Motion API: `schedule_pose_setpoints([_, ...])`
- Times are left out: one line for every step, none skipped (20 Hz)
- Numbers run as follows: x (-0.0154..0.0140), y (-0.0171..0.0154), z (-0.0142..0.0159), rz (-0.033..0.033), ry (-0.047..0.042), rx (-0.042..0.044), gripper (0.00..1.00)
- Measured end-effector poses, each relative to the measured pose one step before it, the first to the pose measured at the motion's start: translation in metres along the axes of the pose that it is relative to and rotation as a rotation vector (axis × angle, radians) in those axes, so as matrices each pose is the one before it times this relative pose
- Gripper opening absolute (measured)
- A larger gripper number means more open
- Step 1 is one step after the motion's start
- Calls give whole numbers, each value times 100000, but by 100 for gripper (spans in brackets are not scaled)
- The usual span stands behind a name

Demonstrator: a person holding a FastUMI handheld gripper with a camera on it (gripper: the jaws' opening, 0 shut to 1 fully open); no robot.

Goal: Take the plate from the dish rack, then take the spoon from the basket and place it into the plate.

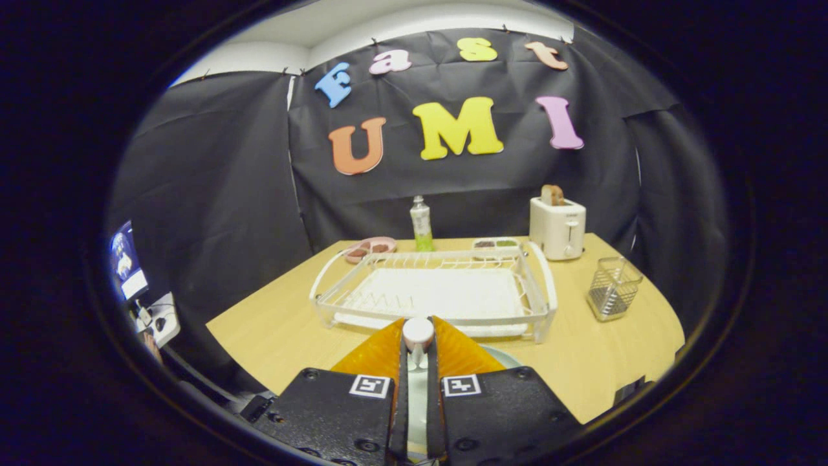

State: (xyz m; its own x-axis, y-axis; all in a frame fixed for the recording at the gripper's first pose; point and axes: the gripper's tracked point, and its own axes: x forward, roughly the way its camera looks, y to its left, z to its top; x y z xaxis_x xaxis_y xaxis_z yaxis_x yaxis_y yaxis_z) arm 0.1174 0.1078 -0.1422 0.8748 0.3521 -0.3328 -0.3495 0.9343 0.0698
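I've got the spoon clamped between the gripper fingers, bowl end poking up at the tips. Plate sits on the table under the fingers, just in front of the dish rack, which holds nothing. Wire basket right of rack, toaster behind with bread in the slot

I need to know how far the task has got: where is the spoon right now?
In the gripper view, the spoon is clamped between the gripper fingers, above the plate, just before the dish rack.
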Motion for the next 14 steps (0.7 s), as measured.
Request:
schedule_pose_setpoints([345, 196, -714, 668, 2467, 355, 17])
schedule_pose_setpoints([281, -93, -581, -87, 1662, 593, 17])
schedule_pose_setpoints([162, -164, -170, -609, 620, 81, 17])
schedule_pose_setpoints([187, -399, -96, -1563, 218, 88, 17])
schedule_pose_setpoints([248, -674, -88, -2476, 351, 586, 17])
schedule_pose_setpoints([192, -335, -104, -1111, -236, 1146, 18])
schedule_pose_setpoints([194, -237, -54, -431, 500, 1812, 18])
schedule_pose_setpoints([245, -329, -264, -98, 1435, 1978, 19])
schedule_pose_setpoints([153, -367, -42, 76, 1557, 2111, 20])
schedule_pose_setpoints([60, -502, 35, -355, 1013, 2484, 20])
schedule_pose_setpoints([-28, -696, 395, -1517, -250, 2795, 23])
schedule_pose_setpoints([-141, -759, 533, -2402, -1336, 1536, 33])
schedule_pose_setpoints([-228, -812, 627, -2191, -1764, 634, 43])
schedule_pose_setpoints([-255, -711, 618, -2668, -2193, 281, 54])
